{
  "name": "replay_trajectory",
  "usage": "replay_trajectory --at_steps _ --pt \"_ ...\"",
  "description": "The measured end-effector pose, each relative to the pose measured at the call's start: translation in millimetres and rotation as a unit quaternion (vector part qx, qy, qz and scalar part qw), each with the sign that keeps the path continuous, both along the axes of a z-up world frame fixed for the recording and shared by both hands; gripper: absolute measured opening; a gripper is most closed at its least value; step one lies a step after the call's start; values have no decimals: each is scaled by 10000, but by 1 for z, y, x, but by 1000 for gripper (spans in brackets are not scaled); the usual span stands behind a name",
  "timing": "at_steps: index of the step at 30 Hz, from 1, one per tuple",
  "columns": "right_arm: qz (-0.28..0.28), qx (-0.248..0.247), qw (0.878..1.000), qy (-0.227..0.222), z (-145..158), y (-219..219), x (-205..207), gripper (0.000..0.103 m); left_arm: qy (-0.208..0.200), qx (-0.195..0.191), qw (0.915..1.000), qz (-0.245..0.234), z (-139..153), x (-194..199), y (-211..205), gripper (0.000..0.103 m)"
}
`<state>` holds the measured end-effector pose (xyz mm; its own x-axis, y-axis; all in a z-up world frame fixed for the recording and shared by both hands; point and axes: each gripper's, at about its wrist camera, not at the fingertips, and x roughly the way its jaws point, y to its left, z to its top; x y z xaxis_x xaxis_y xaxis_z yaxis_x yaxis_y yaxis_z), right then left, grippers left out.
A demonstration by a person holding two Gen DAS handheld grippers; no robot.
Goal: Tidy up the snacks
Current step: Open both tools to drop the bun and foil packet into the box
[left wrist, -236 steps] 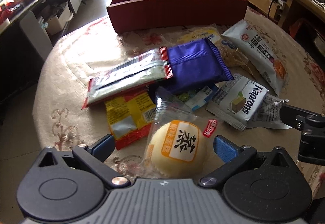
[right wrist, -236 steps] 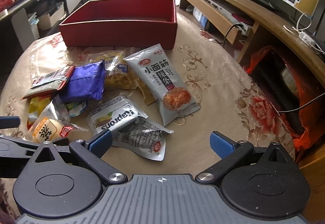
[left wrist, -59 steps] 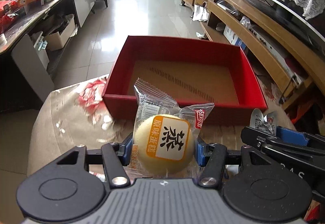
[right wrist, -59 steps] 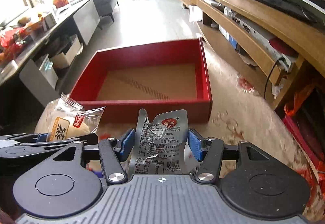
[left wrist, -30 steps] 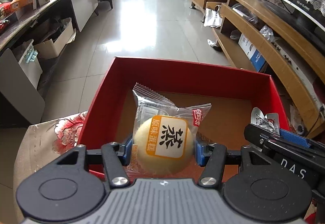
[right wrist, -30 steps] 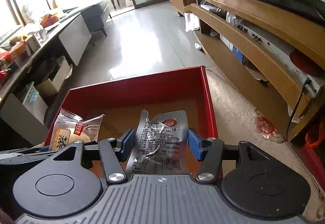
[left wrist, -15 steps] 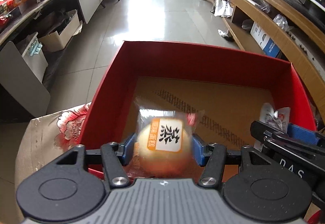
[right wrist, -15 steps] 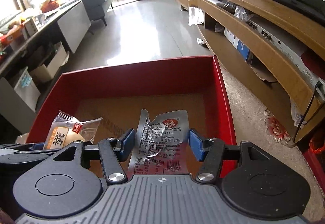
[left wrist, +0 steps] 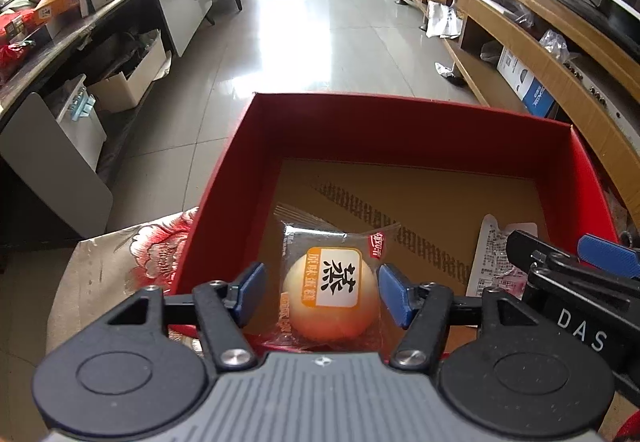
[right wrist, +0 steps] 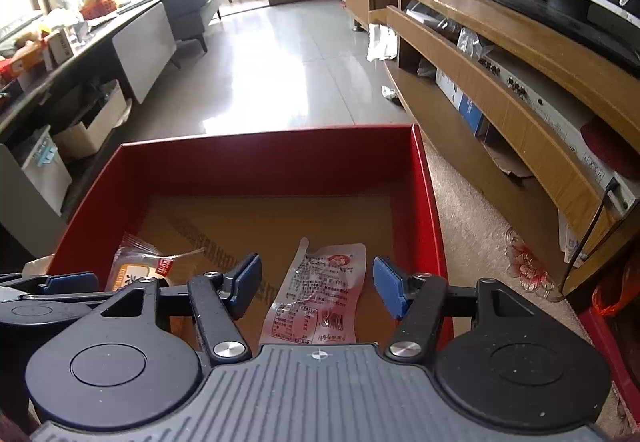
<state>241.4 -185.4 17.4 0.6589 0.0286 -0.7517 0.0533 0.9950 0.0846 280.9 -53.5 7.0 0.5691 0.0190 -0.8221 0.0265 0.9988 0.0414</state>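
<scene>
1. Snacks lie inside the red box (left wrist: 224, 177), which serves as the landmark: both packets rest on its brown cardboard floor near the wall closest to the cameras
2. Steamed cake packet (left wrist: 330, 292), a pale round bun in clear wrap with an orange-and-white label, sits in the box's near left part, close to the left wall
3. Left gripper (left wrist: 322, 292) hovers over the box's near wall with its blue pads spread wide, one on either side of the cake and neither one touching it, so the cake is released
4. Silver pouch (right wrist: 320, 302) with a red logo and printed text lies flat in the box's near middle-right part, well apart from the right wall
5. Right gripper (right wrist: 316, 286) is likewise spread, its blue pads clear of the pouch on both sides, gripping nothing
6. In the right wrist view the cake packet (right wrist: 138, 268) shows at the box's near left corner, partly hidden behind the left gripper's finger (right wrist: 72, 280)
7. In the left wrist view the pouch (left wrist: 490, 258) is partly covered by the right gripper's black body (left wrist: 576, 306)
8. Floral tablecloth (left wrist: 132, 262) shows just outside the box's left wall, and a wooden TV cabinet (right wrist: 520, 81) stands beyond the box's right side
</scene>
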Motion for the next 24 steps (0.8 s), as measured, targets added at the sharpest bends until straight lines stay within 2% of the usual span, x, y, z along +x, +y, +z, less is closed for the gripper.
replay_trajectory --at_steps 16,24 --pt "-16 -185 9997 -155 35 0 -35 72 -208 -236 9995 -33 36 -48 14 66" --pt "70 -310 9991 -277 45 9 -51 72 -145 -387 9991 34 40 -71 27 68"
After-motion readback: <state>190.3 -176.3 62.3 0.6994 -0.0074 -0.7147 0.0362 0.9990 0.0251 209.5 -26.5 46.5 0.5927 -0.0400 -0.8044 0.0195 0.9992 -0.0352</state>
